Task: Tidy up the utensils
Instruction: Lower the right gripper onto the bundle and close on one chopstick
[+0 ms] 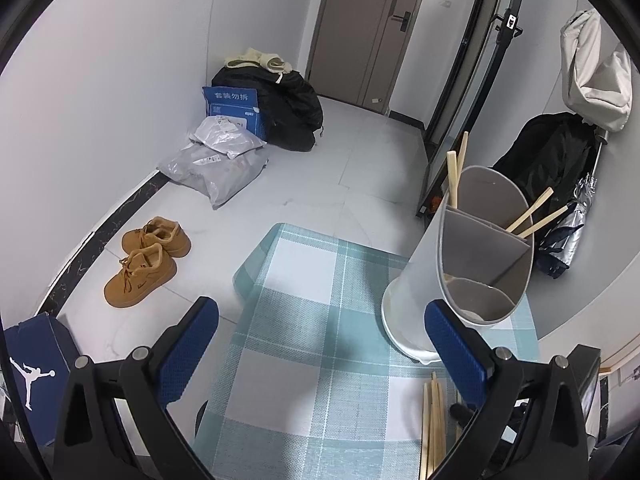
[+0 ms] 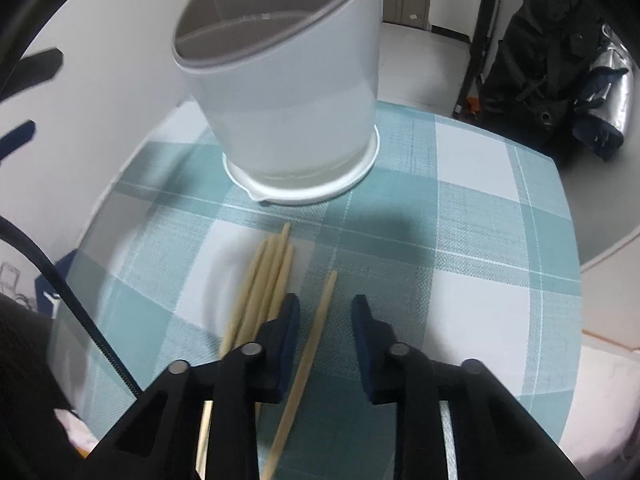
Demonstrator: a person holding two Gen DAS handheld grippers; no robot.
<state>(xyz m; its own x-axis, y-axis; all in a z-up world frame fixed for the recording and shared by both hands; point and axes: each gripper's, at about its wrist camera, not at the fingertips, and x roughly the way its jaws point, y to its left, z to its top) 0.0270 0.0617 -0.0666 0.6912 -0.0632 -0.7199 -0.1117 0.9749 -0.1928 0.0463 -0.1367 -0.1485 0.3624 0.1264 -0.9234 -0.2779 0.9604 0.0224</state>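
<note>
Teal-and-white checked tablecloth [image 2: 472, 216] covers the small table; pale tiled floor beyond. White cylindrical plastic utensil holder [image 2: 288, 92], grey divided insert, stands upright at the cloth's far side with four wooden chopsticks [image 1: 536, 216] in it. One loose pale wooden chopstick [image 2: 312, 344] lies between the right gripper [image 2: 326, 312] fingers, jaws narrowed, pads not touching it. Bundle of about four chopsticks [image 2: 260, 284] just left. Left gripper [image 1: 320, 320] spread wide, empty.

1. A table [image 2: 480, 216] covered in teal-and-white plaid fills the middle of both views.
2. A white divided utensil holder [image 2: 288, 92] stands on it at upper centre.
3. Loose wooden chopsticks [image 2: 264, 284] lie lower centre, one chopstick [image 2: 316, 332] slightly apart.
</note>
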